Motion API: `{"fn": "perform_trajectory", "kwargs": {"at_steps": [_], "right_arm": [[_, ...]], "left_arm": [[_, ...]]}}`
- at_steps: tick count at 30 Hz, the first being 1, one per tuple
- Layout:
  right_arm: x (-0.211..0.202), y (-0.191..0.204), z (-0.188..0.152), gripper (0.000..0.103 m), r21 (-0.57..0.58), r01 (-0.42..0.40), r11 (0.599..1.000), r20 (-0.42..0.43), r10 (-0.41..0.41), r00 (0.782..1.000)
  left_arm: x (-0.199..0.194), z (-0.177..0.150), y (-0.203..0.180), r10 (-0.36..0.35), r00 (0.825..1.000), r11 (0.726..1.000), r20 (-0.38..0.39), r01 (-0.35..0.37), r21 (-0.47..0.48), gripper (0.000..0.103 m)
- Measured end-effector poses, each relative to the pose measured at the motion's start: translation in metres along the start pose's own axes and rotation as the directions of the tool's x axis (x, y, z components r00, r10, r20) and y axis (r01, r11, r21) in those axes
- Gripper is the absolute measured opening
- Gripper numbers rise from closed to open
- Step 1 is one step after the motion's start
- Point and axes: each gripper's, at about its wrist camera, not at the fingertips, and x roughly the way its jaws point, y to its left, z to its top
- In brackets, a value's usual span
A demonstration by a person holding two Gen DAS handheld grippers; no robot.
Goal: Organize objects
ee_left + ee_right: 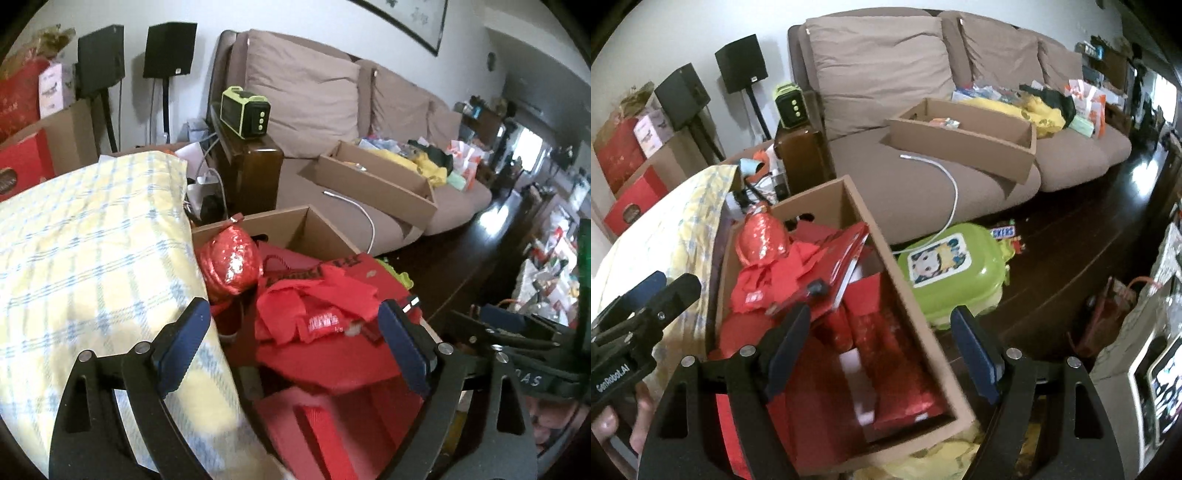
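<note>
An open cardboard box (916, 317) (295, 221) holds several red things: a shiny red foil ball (231, 264) (761, 236), crumpled red paper (325, 317) (757, 291), a flat red folder (842, 258) and red packets (886, 354). My left gripper (295, 343) hovers over the red paper with its jaws wide apart and nothing between them; it also shows at the left of the right wrist view (653, 295). My right gripper (879, 350) is open above the box's near right wall, gripping nothing. It also appears at the right edge of the left wrist view (517, 328).
A yellow checked cushion (92, 266) presses against the box's left side. A green plastic case (953, 269) lies on the dark floor to the right. A brown sofa (923, 177) behind carries another cardboard box (964, 136), a white cable and clutter. Speakers and red boxes stand at left.
</note>
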Motion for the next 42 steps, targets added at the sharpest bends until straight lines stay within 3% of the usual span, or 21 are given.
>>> {"fn": "perform_trajectory", "kwargs": {"at_steps": [5, 9, 12, 15, 17, 19, 24, 26, 35, 38, 42], "right_arm": [[-0.023, 0.017, -0.017, 0.079, -0.050, -0.006, 0.999, -0.024, 0.005, 1.000], [-0.083, 0.030, -0.003, 0.079, -0.092, 0.004, 0.996, 0.082, 0.003, 0.997], [-0.125, 0.040, 0.002, 0.079, -0.104, 0.013, 0.995, 0.110, -0.001, 0.994], [-0.151, 0.033, -0.015, 0.079, -0.010, 0.033, 0.999, 0.134, -0.031, 0.990], [-0.153, 0.024, -0.037, 0.079, 0.052, -0.025, 0.998, 0.097, 0.019, 0.995], [-0.149, 0.022, -0.052, 0.079, 0.033, -0.059, 0.998, 0.024, 0.058, 0.998], [-0.168, 0.030, -0.059, 0.079, -0.076, 0.042, 0.996, -0.070, -0.048, 0.996], [-0.179, 0.041, -0.065, 0.079, -0.144, 0.065, 0.987, -0.061, -0.074, 0.995], [-0.201, 0.043, -0.078, 0.079, -0.183, -0.006, 0.983, -0.017, 0.003, 1.000], [-0.206, 0.029, -0.079, 0.079, -0.167, -0.002, 0.986, -0.001, 0.002, 1.000], [-0.213, 0.008, -0.077, 0.079, -0.084, 0.018, 0.996, 0.025, -0.016, 1.000]], "left_arm": [[-0.043, -0.016, 0.002, 0.004, 1.000, 0.999, 0.026, -0.005, 0.033, 0.091], [-0.086, -0.014, 0.004, 0.012, 0.998, 1.000, 0.059, -0.013, 0.024, 0.092], [-0.107, 0.006, -0.003, 0.073, 0.997, 0.997, 0.024, -0.074, 0.036, 0.092], [-0.128, 0.017, -0.002, 0.076, 0.997, 0.997, -0.018, -0.076, 0.002, 0.092], [-0.144, 0.020, -0.004, 0.067, 0.997, 0.998, -0.031, -0.066, 0.015, 0.092], [-0.161, 0.021, -0.008, 0.103, 0.995, 0.993, -0.016, -0.102, 0.052, 0.092], [-0.188, 0.020, -0.029, 0.121, 0.993, 0.986, -0.006, -0.119, 0.116, 0.092], [-0.196, 0.017, -0.039, 0.123, 0.992, 0.983, 0.001, -0.122, 0.141, 0.092], [-0.202, 0.008, -0.066, 0.111, 0.994, 0.981, -0.020, -0.106, 0.161, 0.092], [-0.196, 0.004, -0.072, 0.097, 0.995, 0.985, -0.032, -0.091, 0.148, 0.092], [-0.185, 0.001, -0.086, 0.146, 0.988, 0.975, -0.041, -0.137, 0.176, 0.092]]}}
